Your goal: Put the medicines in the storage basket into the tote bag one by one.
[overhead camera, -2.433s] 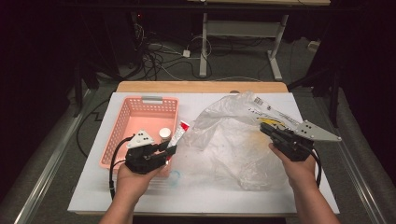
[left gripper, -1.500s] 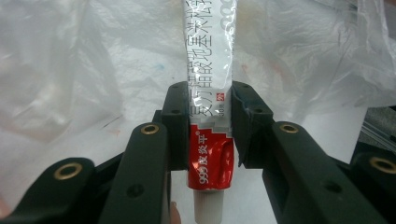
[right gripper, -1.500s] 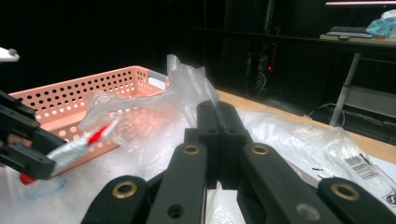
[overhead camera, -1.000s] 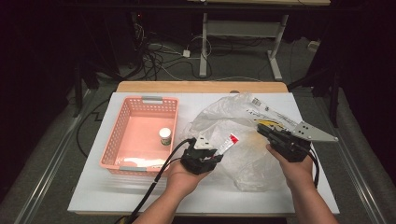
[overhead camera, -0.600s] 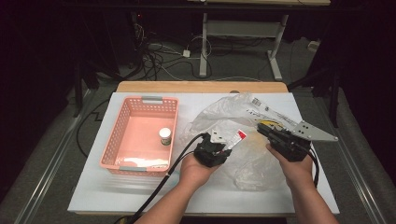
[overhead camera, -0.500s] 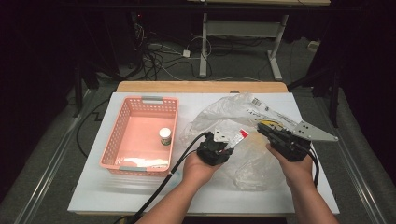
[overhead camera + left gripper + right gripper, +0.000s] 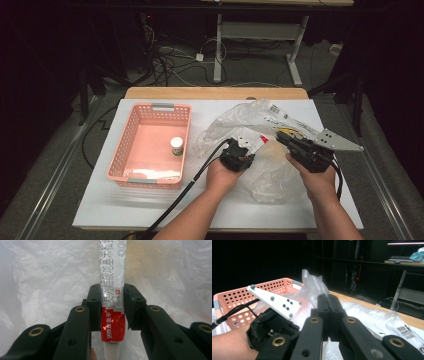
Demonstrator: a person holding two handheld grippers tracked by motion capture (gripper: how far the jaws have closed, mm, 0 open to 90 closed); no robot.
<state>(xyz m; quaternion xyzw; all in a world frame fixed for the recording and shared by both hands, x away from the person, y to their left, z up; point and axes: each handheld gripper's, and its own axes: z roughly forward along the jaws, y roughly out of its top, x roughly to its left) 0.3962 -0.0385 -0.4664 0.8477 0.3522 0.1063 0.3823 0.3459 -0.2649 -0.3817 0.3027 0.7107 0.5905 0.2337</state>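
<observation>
- Left gripper [image 7: 112, 312] pinches a small tube of cream [image 7: 112, 302] between its two black jaws. The jaws squeeze the tube near its red end, just above the white cap at the bottom of the left gripper view.
- From above, that same left gripper [image 7: 245, 150] hangs over a crinkly clear plastic bag [image 7: 272, 170], with the tube's red end [image 7: 262, 140] poking out toward the other hand.
- I think the tube is light and soft. It can bend or squash if squeezed hard, and its skin looks smooth and shiny, so it may slip.
- A good place to hold it looks to be where the jaws are now, on the firmer part near the cap. The long flat end would fold more easily.
- Right gripper [image 7: 328, 315] has its jaws pressed flat together on a fold of the plastic bag [image 7: 312, 285]. From above, the right gripper [image 7: 287, 141] sits at the right side of the bag, close to the left one.
- I think the bag is very thin, floppy and slippery. It needs one hand to hold it up so its mouth does not fall flat.
- Farther left on the white table [image 7: 150, 210] stands a pink basket [image 7: 120, 150]. Inside it is a little white bottle [image 7: 176, 146], standing upright, well apart from both grippers.
</observation>
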